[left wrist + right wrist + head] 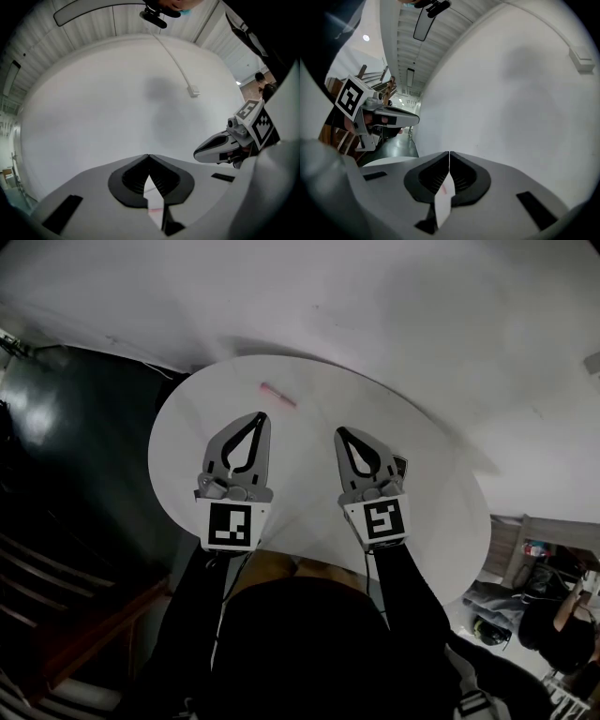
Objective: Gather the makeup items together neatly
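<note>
A slim pink makeup stick (277, 395) lies on the far part of the round white table (187, 446). A small dark item (400, 466) shows at the right gripper's right side, mostly hidden by it. My left gripper (262, 415) hovers over the table just short of the pink stick, its jaws meeting at the tips with nothing held. My right gripper (339, 431) is beside it, also shut and empty. In the left gripper view the shut tips (149, 155) face the white wall. In the right gripper view a sliver of the pink stick (444, 190) shows through the gap below the shut tips (449, 153).
A white wall (394, 315) rises right behind the table. Dark floor (56, 427) and wooden steps (37, 568) lie to the left. A seated person (562, 624) and clutter are at the lower right. A cable duct (178, 65) runs down the wall.
</note>
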`<state>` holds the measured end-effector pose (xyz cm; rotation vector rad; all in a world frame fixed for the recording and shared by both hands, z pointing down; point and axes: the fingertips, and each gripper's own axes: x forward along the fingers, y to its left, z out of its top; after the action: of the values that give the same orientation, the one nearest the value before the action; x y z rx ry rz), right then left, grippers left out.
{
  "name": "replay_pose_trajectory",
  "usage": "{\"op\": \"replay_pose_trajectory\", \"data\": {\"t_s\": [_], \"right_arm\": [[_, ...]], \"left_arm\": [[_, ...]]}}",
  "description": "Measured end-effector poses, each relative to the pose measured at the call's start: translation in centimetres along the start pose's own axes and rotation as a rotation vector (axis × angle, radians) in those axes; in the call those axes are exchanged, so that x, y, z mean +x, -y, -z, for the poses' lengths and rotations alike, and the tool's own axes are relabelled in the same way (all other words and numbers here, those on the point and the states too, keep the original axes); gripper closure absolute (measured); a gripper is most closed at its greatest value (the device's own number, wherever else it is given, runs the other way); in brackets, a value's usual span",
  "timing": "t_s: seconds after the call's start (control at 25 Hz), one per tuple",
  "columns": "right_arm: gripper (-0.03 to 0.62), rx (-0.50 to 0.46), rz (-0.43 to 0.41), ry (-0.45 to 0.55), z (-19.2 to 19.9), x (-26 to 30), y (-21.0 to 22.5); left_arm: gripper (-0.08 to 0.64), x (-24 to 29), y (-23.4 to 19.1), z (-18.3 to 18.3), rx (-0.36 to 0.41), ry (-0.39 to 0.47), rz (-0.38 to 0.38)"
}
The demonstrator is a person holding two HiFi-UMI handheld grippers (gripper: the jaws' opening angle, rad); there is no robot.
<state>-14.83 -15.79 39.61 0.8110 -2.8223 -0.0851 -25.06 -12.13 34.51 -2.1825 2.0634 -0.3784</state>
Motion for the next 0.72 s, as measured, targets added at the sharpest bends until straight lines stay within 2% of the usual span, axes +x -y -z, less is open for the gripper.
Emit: {"op": "replay_pose_trajectory", "data": {"t_s": [0.08,0.2,0.32,0.48,0.6,0.72], "right_arm": [[0.563,0.001,-0.003,-0.053,0.4,1.8,-1.0],[0.558,-0.007,-0.055,-0.129,1.6,5.0,-2.8],[0.491,-0.079,-0.149,-0.202,2.9,8.5,-4.6],[0.485,-0.179,-0.242,-0.3,4.8,13.0,-5.9],[0.479,-0.234,-0.297,-0.397,7.4,16.2,-6.2],[0.474,-0.278,-0.354,-0.524,11.9,18.8,-6.3]], "left_arm": [[0.545,0.2,-1.4,0.6,-0.004,0.009,0.026],[0.545,0.3,-3.3,1.7,-0.018,0.012,0.054],[0.545,0.2,-5.4,2.8,-0.024,0.01,0.065],[0.545,-0.4,-7.8,4.2,-0.036,0.004,0.073],[0.545,-0.6,-9.0,5.0,-0.041,0.003,0.077],[0.545,-0.7,-9.9,5.8,-0.05,-0.002,0.078]]}}
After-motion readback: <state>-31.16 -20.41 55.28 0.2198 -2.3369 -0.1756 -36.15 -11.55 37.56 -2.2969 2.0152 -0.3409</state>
